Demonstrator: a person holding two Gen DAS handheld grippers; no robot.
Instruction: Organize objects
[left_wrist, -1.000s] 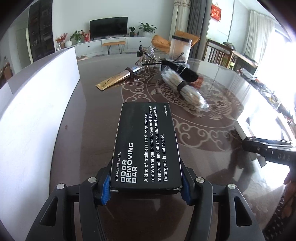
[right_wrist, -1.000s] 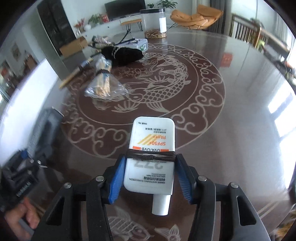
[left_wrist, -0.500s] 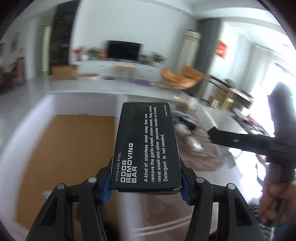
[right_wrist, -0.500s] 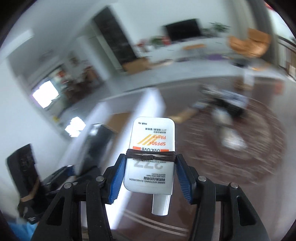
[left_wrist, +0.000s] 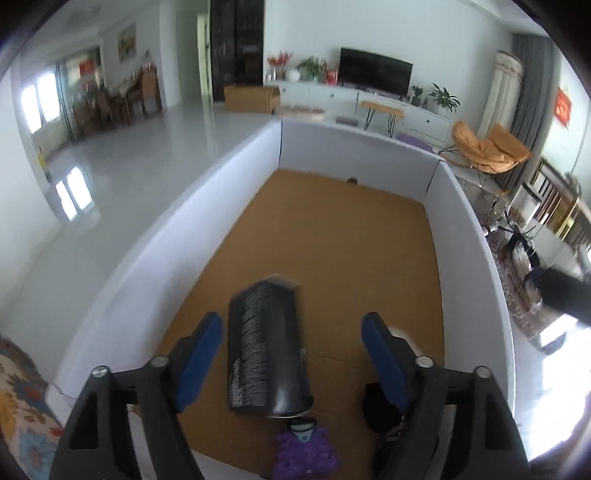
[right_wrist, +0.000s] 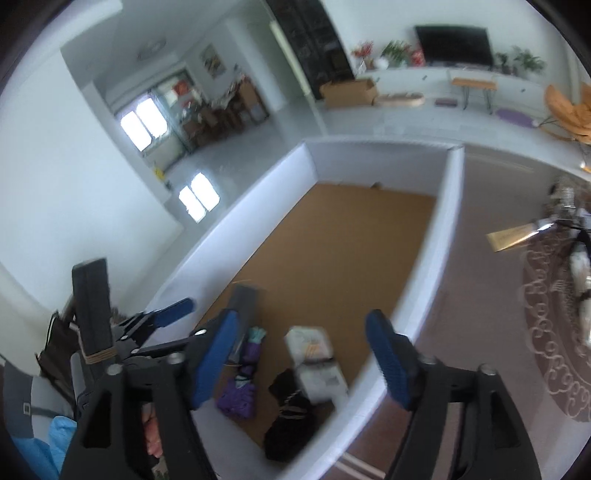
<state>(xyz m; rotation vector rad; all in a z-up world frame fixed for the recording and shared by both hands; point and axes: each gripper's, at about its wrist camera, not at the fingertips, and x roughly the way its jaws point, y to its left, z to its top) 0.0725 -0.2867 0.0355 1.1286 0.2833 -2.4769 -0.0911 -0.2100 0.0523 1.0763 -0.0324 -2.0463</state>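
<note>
The big white-walled box (left_wrist: 236, 192) with its brown floor was cut off at the near edge, both the left gripper (left_wrist: 291, 332) and right gripper (right_wrist: 303, 332) hung spread wide with nothing in them, and inside lay the blurry black odor bar box (left_wrist: 266, 343) and the smeared white sunscreen tube (right_wrist: 314, 354).

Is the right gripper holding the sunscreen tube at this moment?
No: the right gripper is open with nothing between its fingers, and the white sunscreen tube lies in the box below.
</note>
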